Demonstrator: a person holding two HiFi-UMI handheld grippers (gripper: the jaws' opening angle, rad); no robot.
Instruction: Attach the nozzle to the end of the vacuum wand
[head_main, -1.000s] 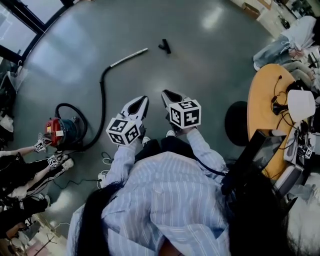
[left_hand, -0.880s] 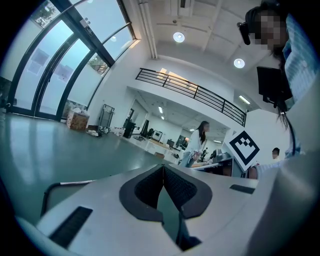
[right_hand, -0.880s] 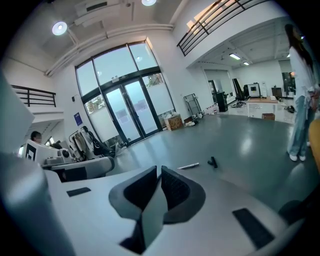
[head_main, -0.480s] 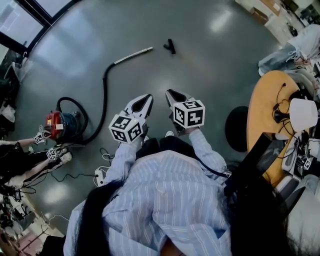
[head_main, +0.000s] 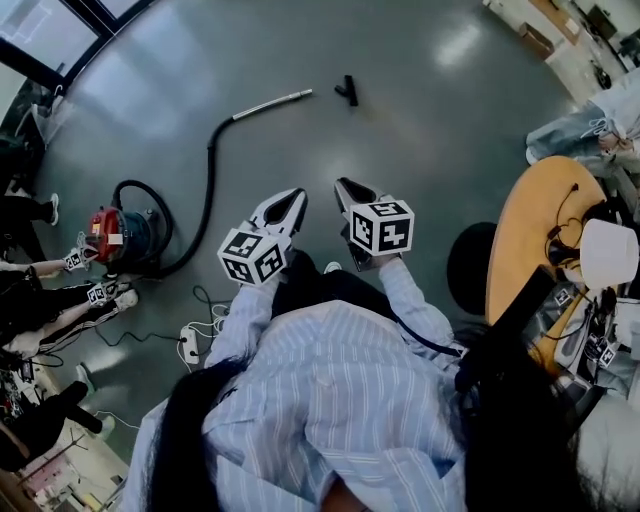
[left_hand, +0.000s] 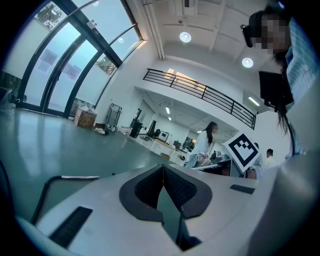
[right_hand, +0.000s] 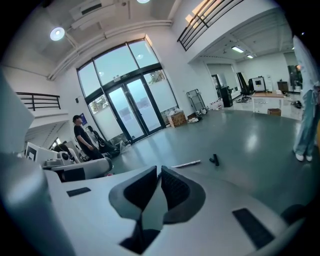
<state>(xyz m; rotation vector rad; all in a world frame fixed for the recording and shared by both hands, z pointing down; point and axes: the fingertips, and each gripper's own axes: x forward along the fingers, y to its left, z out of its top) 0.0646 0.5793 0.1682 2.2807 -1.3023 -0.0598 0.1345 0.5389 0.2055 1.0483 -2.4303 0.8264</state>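
Jaws together and empty, left gripper (head_main: 296, 195) and right gripper (head_main: 341, 185) held side by side, pointing forward.

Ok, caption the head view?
Shut, empty left gripper and right gripper; nozzle and vacuum wand lie apart on floor ahead.

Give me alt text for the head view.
The shut, empty left gripper and right gripper point toward a metal vacuum wand, with a separate black nozzle beyond its tip. A hose joins the wand to a red vacuum cleaner.
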